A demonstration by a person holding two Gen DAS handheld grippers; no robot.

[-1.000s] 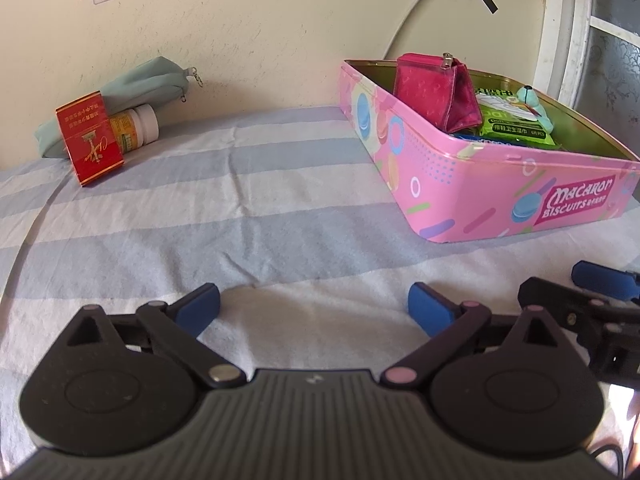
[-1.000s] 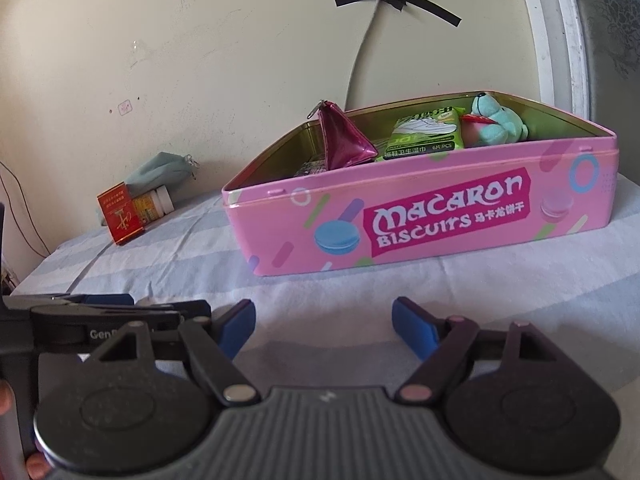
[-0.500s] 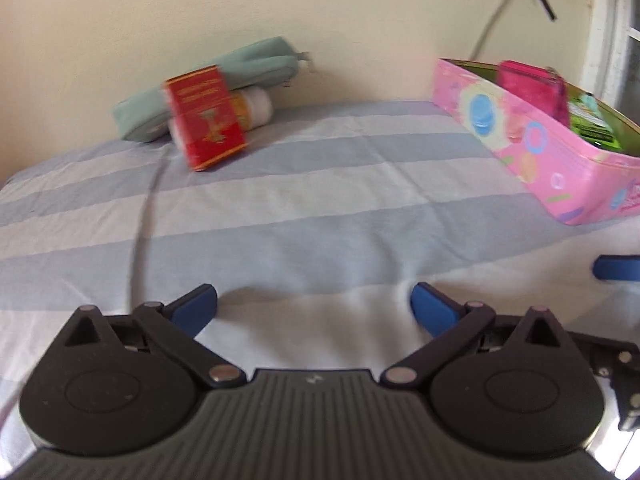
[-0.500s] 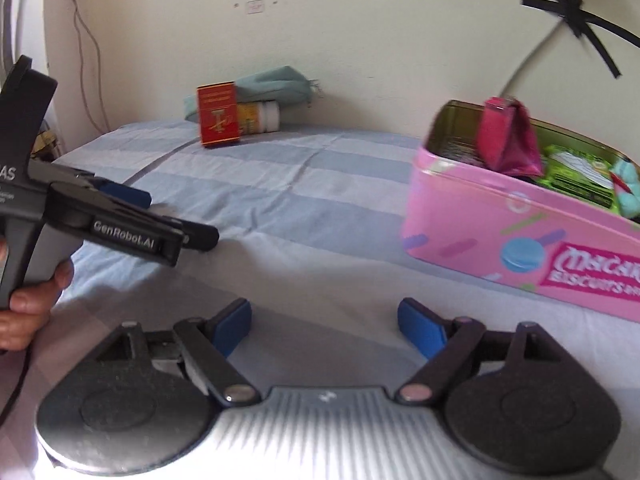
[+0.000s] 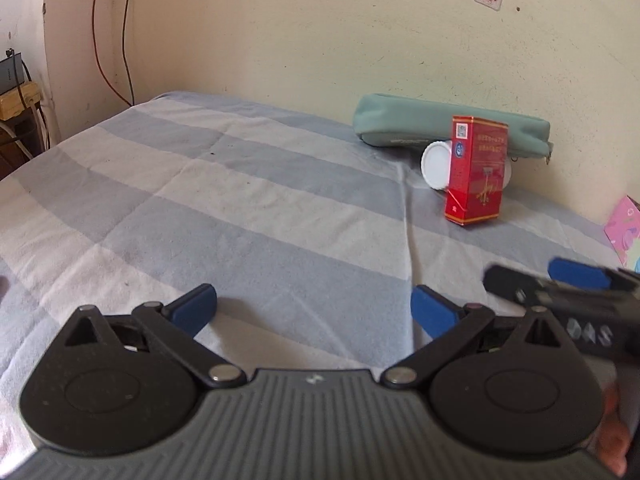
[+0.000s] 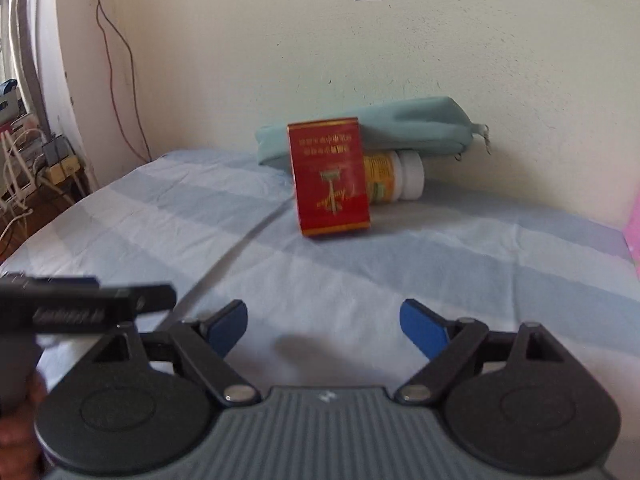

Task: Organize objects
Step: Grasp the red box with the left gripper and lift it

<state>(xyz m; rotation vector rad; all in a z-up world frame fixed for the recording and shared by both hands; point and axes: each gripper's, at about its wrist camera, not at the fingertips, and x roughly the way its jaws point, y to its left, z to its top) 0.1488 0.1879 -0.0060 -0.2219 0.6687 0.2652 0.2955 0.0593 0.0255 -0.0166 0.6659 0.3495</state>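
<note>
Nearest, the left gripper (image 5: pixel 314 311) stands wide open and empty over the striped sheet (image 5: pixel 248 216); the right gripper (image 6: pixel 323 326) is opening, also empty. Farther off, the red box (image 6: pixel 330 178) stands upright, touching the white bottle (image 6: pixel 400 176) lying behind it. The green pouch (image 6: pixel 372 128) rests against the wall.

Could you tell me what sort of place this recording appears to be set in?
Probably a bedroom in a home: a bed under a striped sheet against a painted wall, with loose cables in the corner.
</note>
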